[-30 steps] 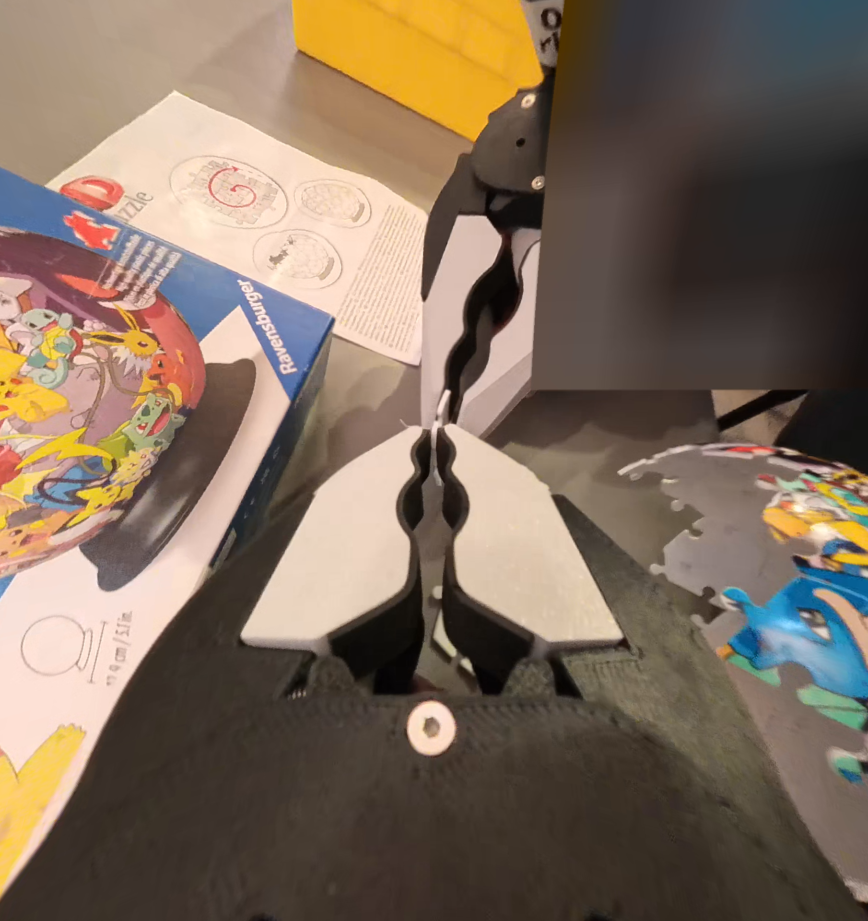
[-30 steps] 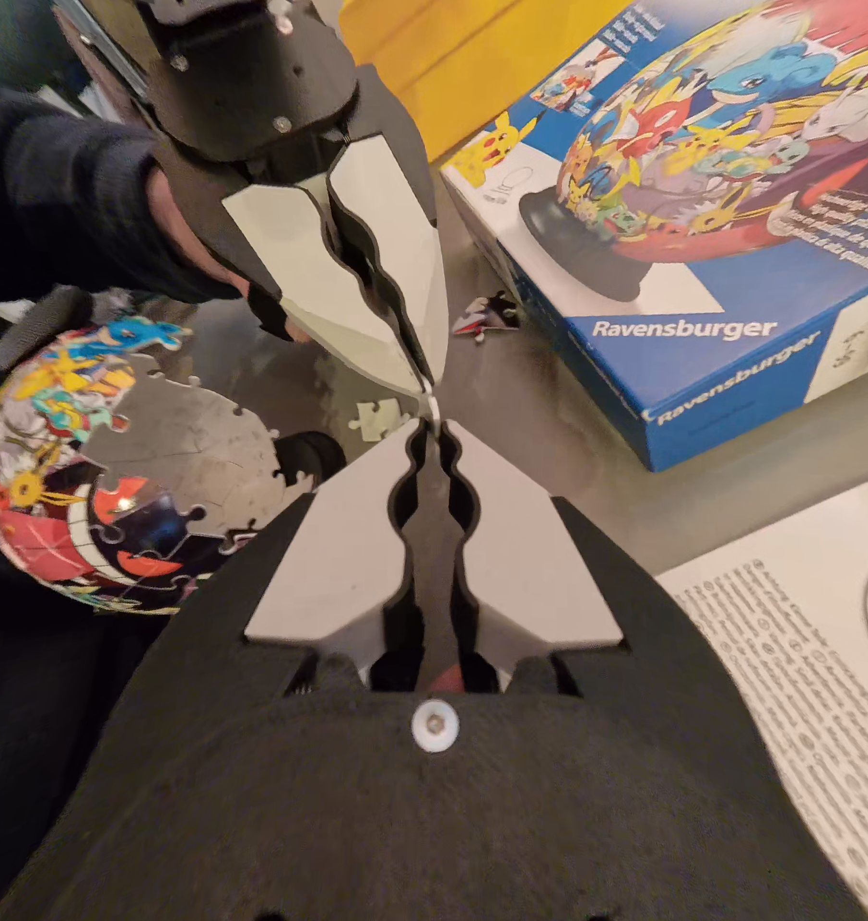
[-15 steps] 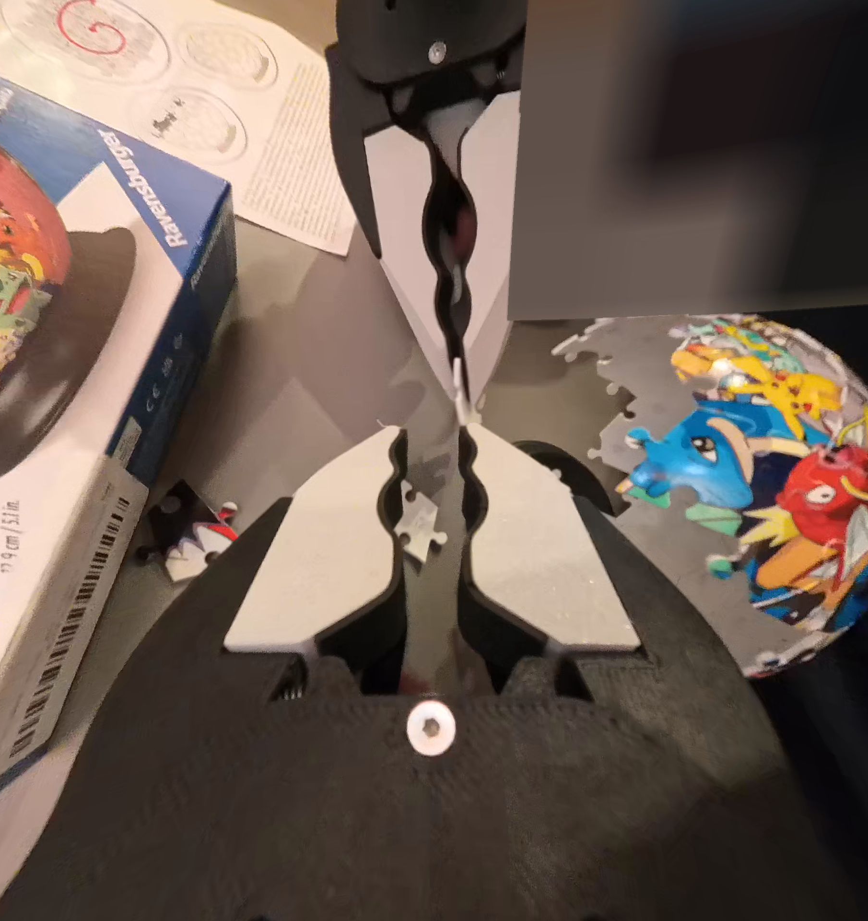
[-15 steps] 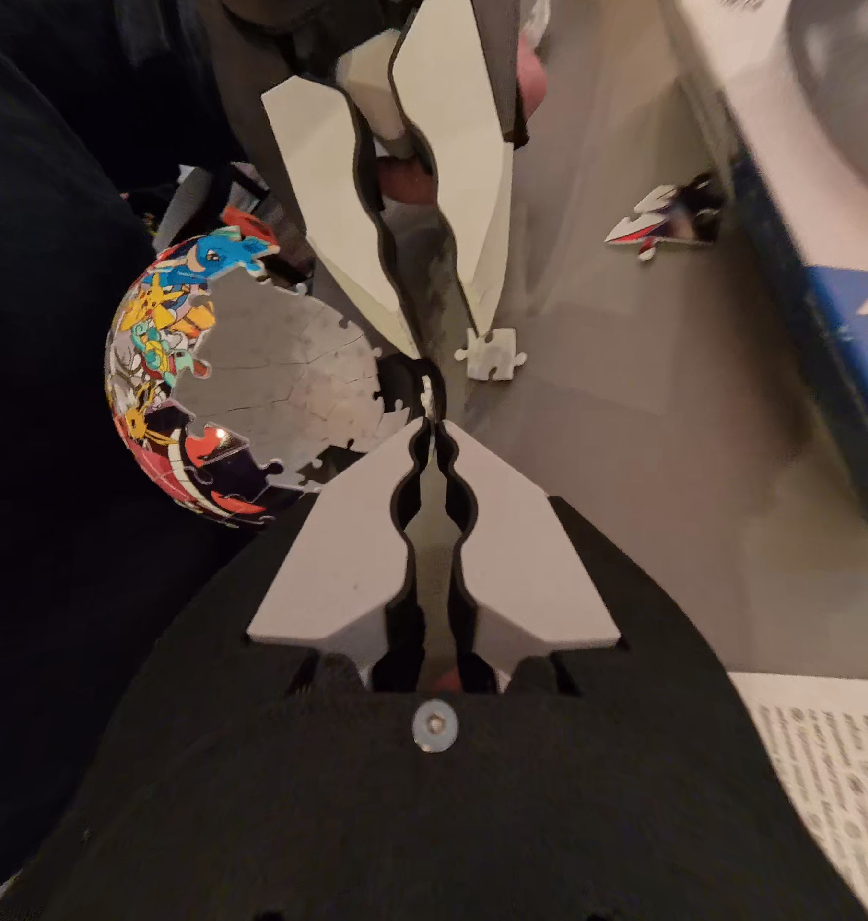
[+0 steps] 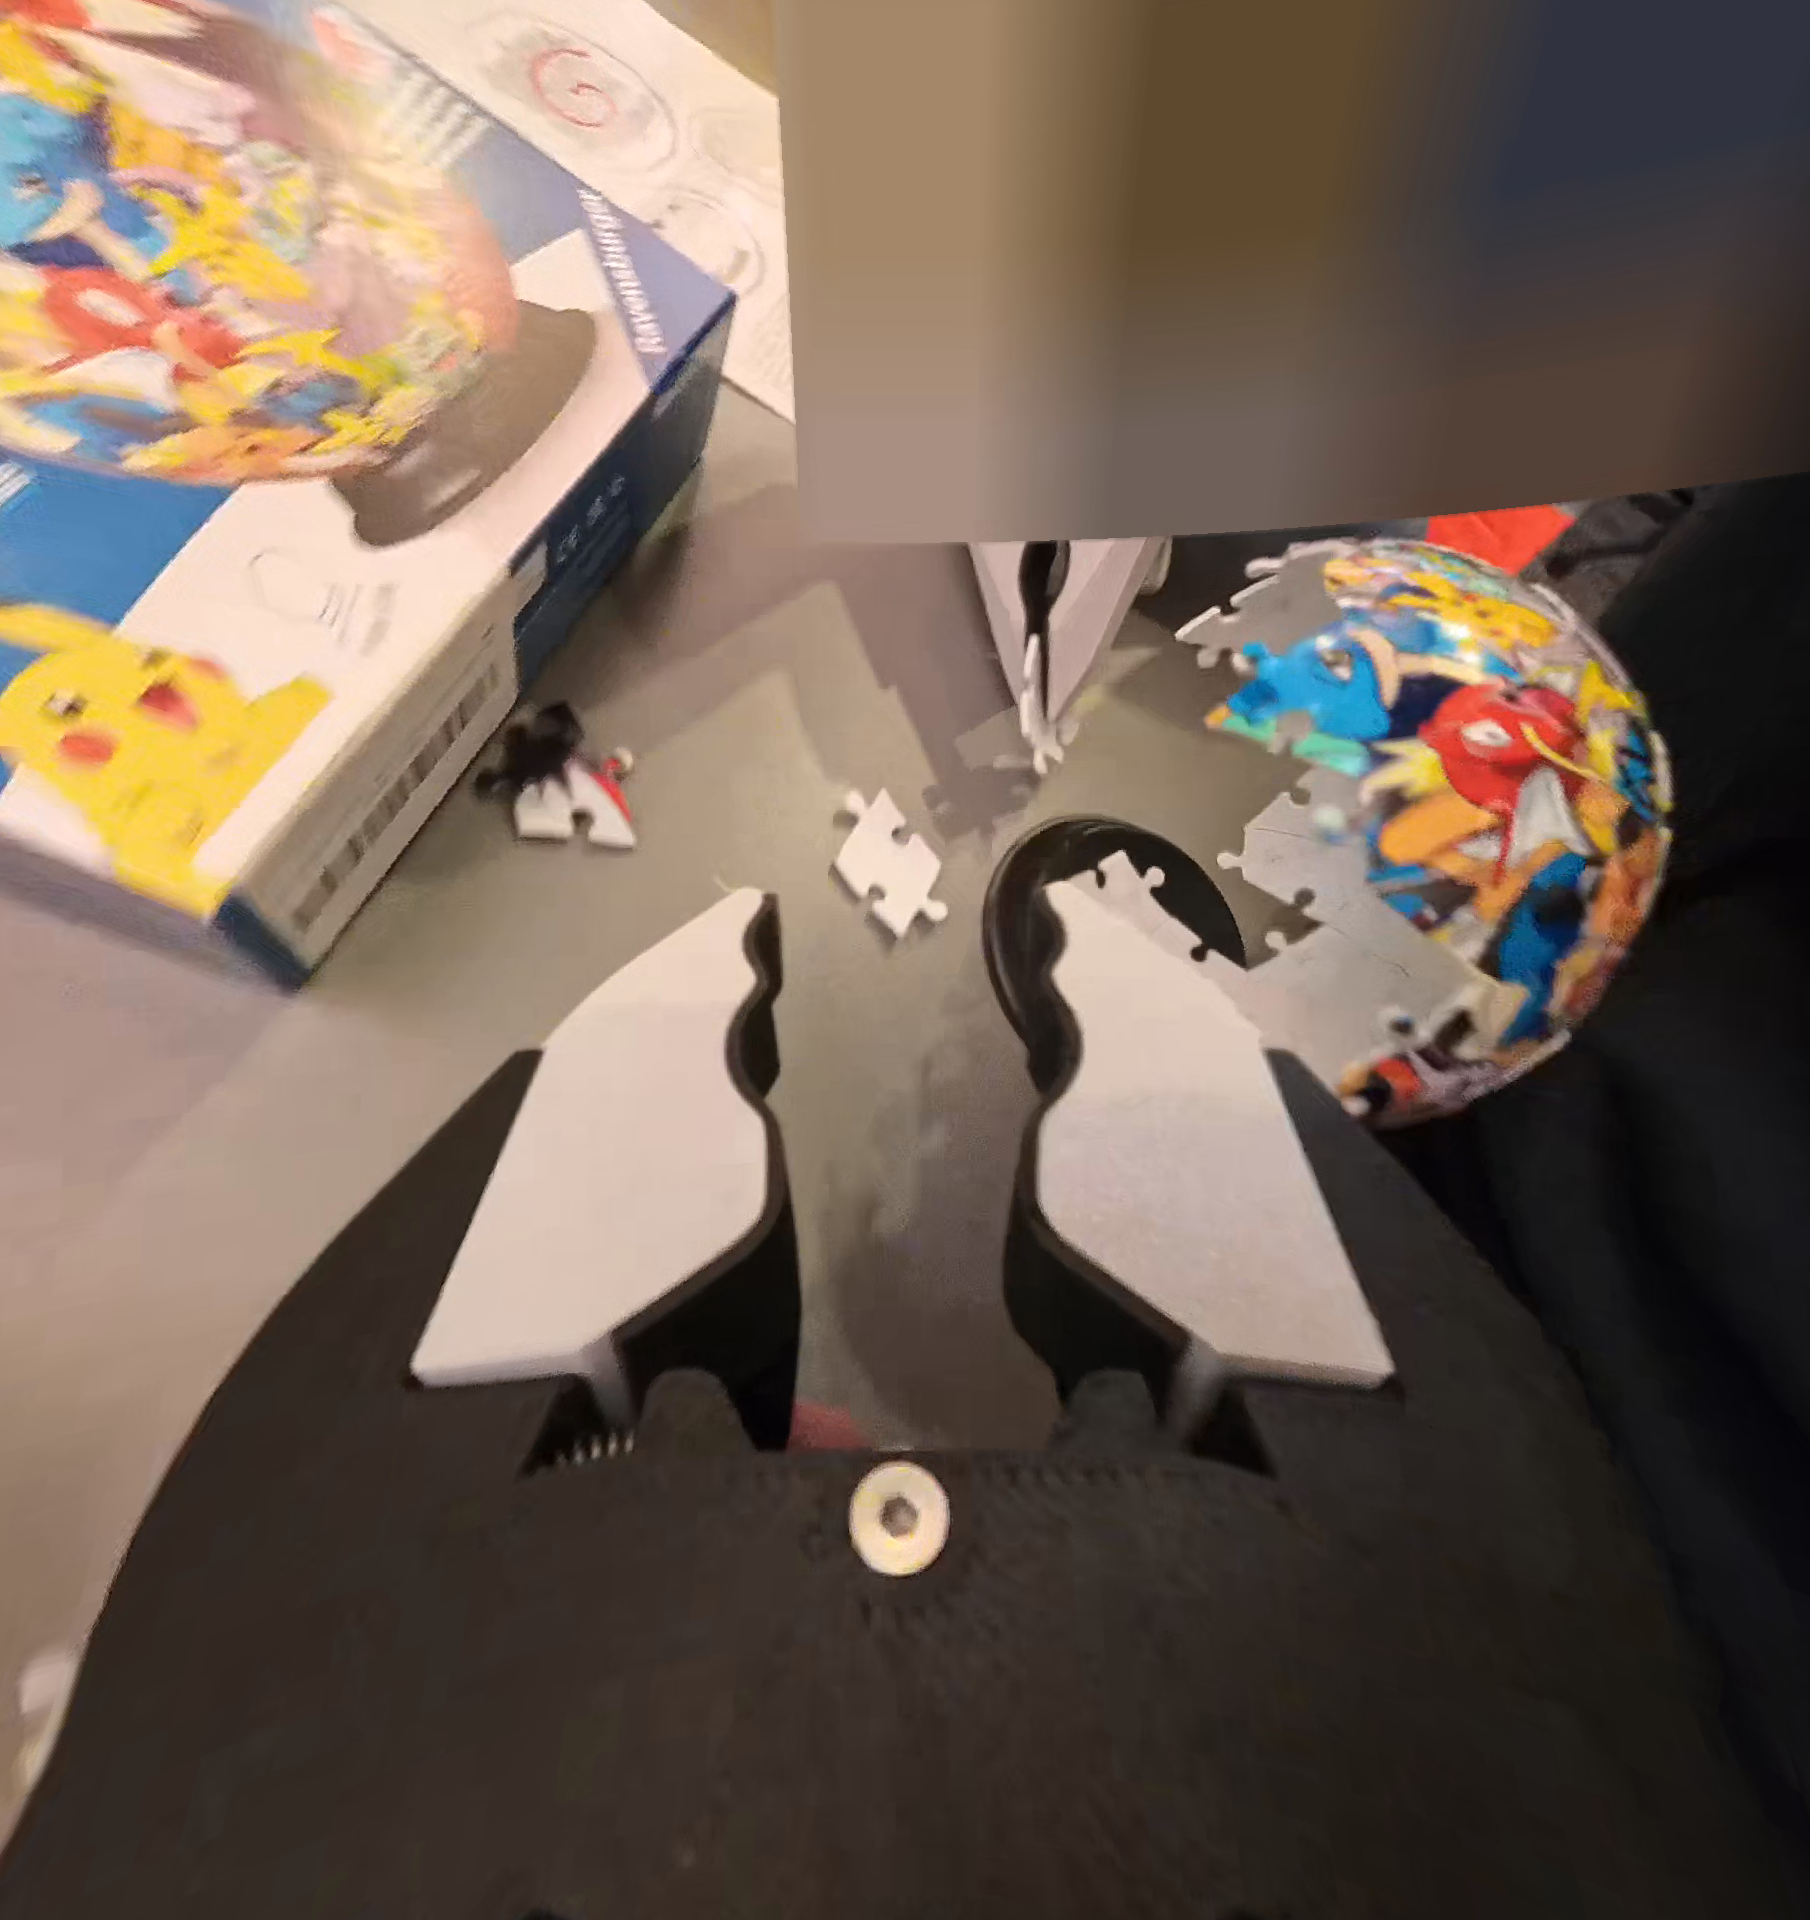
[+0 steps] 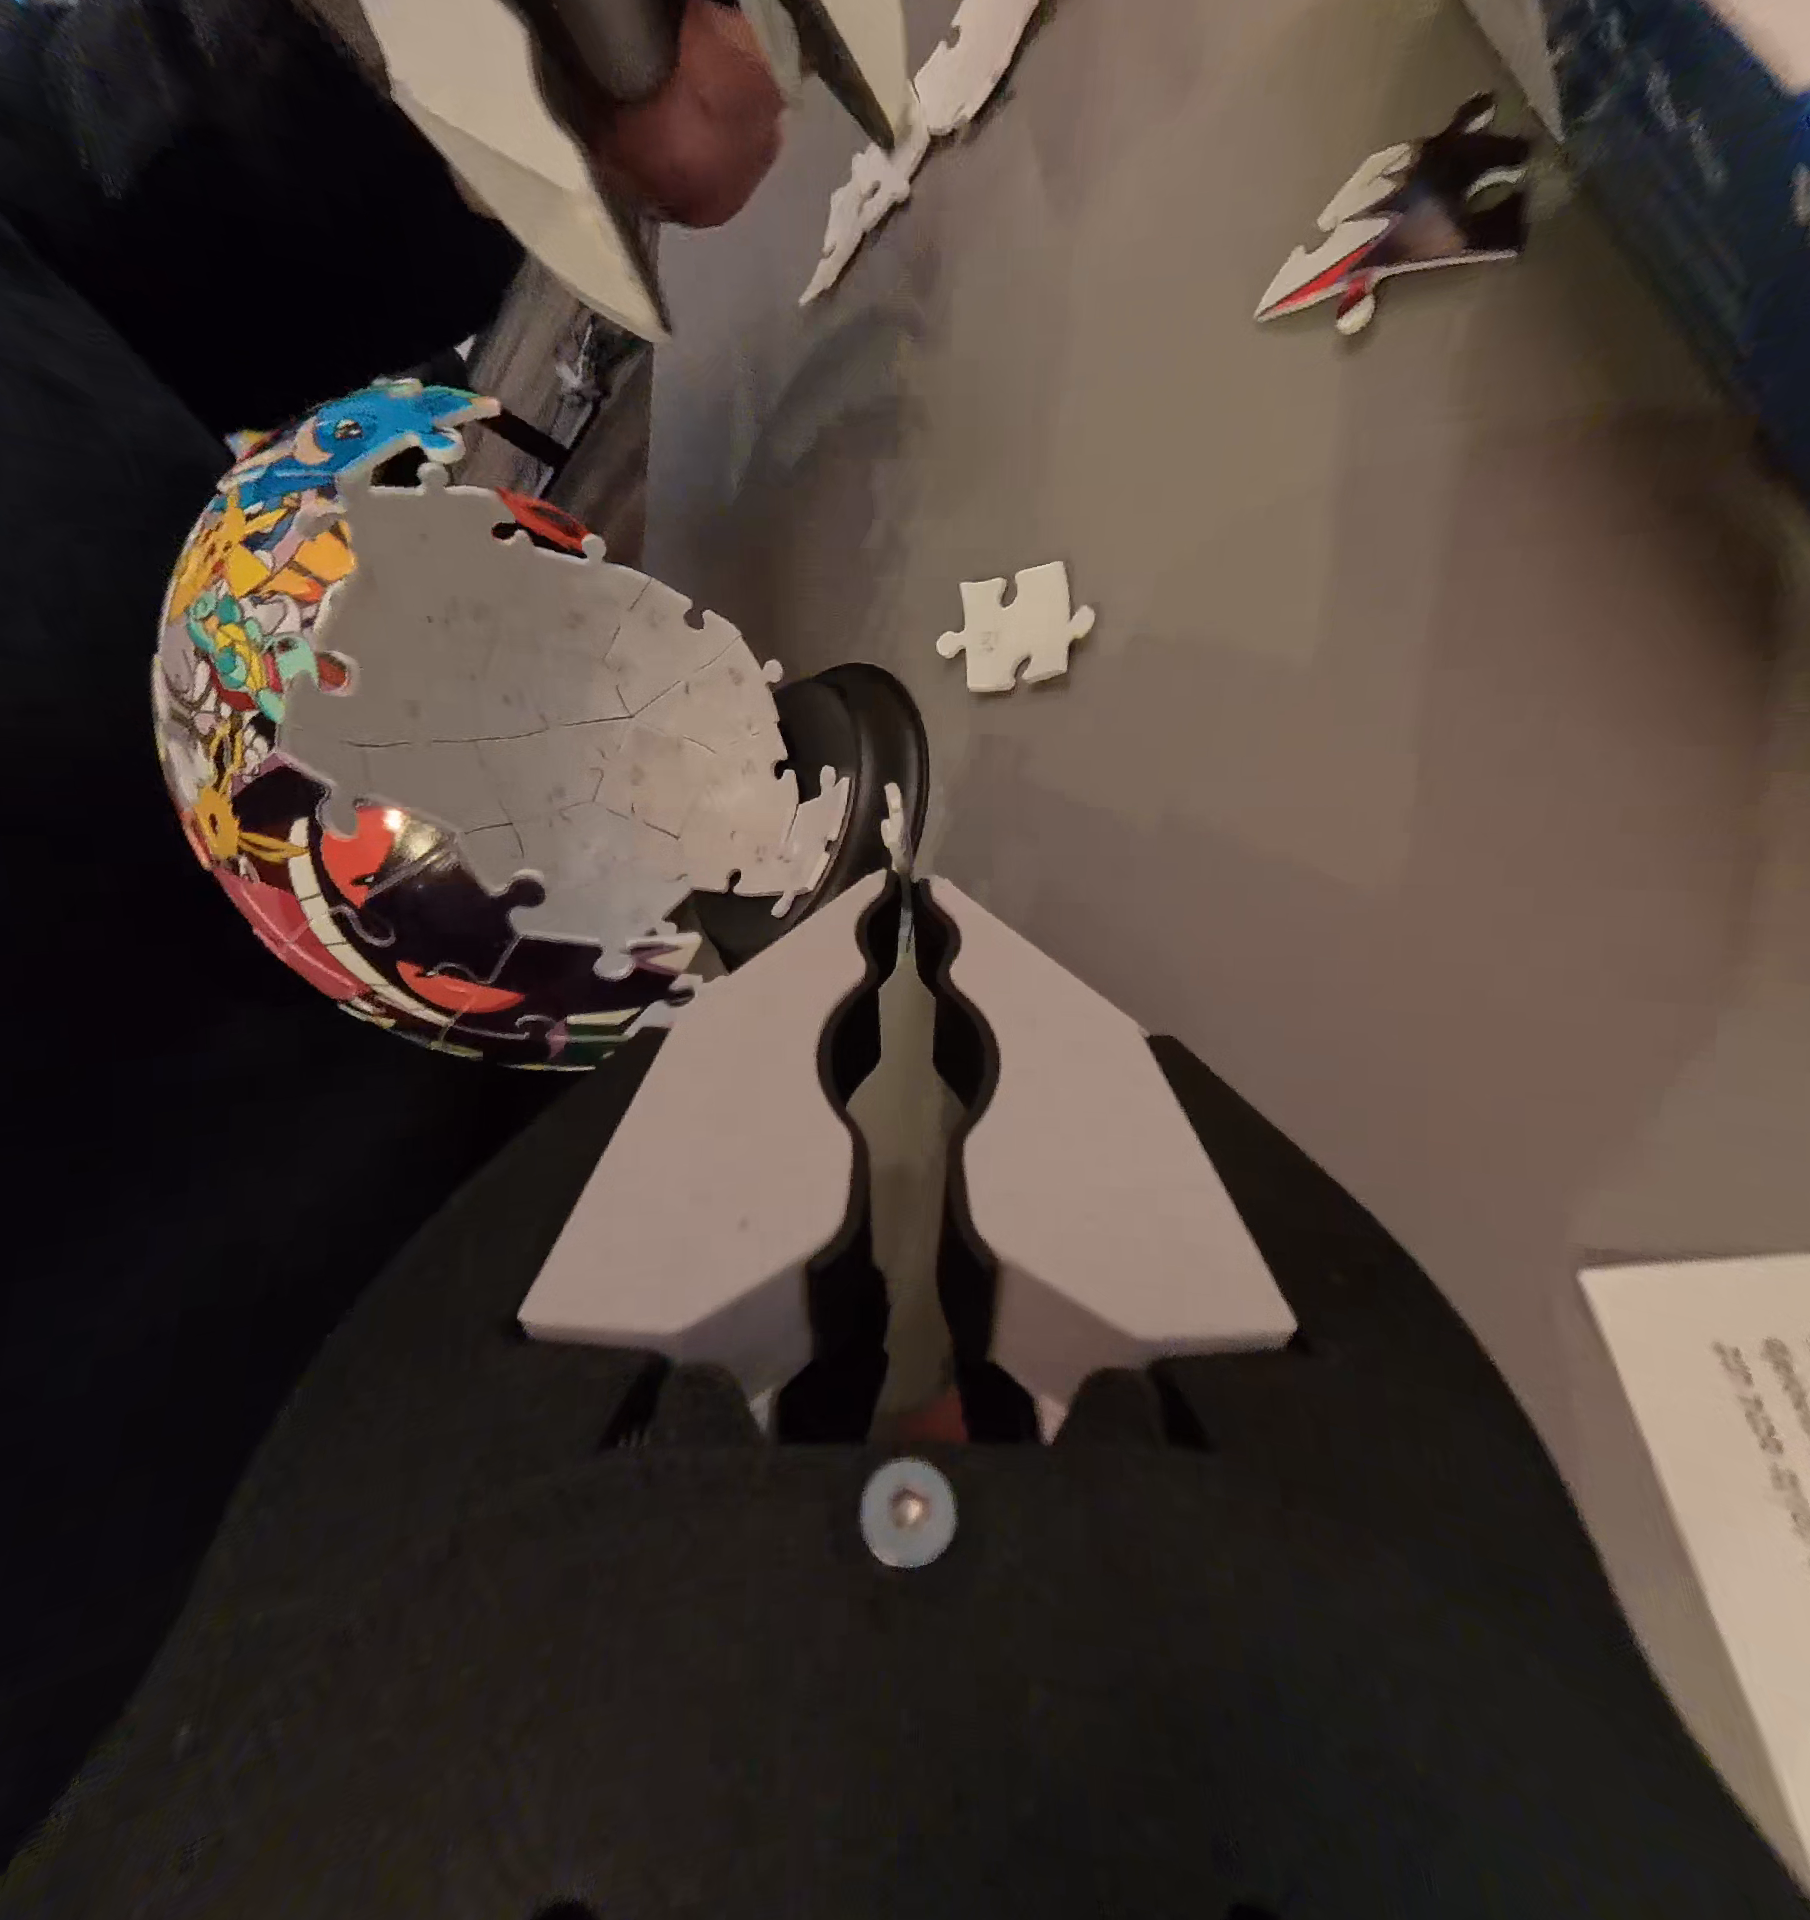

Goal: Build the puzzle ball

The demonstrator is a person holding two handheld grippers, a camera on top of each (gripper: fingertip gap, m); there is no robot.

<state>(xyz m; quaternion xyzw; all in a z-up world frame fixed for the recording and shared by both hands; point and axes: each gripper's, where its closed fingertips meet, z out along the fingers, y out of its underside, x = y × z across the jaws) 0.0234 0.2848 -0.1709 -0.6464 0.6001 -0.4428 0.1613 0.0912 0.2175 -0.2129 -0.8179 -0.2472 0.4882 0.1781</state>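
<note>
My right gripper [image 6: 906,883] pinches a thin puzzle piece [image 6: 894,821] standing on edge. The half-built ball [image 6: 465,727] sits just left of its tips. My left gripper [image 5: 880,914] is wide and empty.

A home-like tabletop: grey table [image 5: 153,1091] with a colourful puzzle box [image 5: 288,416] and leaflet [image 6: 1753,1507].

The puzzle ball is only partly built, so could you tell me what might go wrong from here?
The right gripper pinches its piece only at the tips; it might twist or slip when pressed in. The ball sits tilted on its stand, so a push could roll it or pop joints near the gap.
</note>
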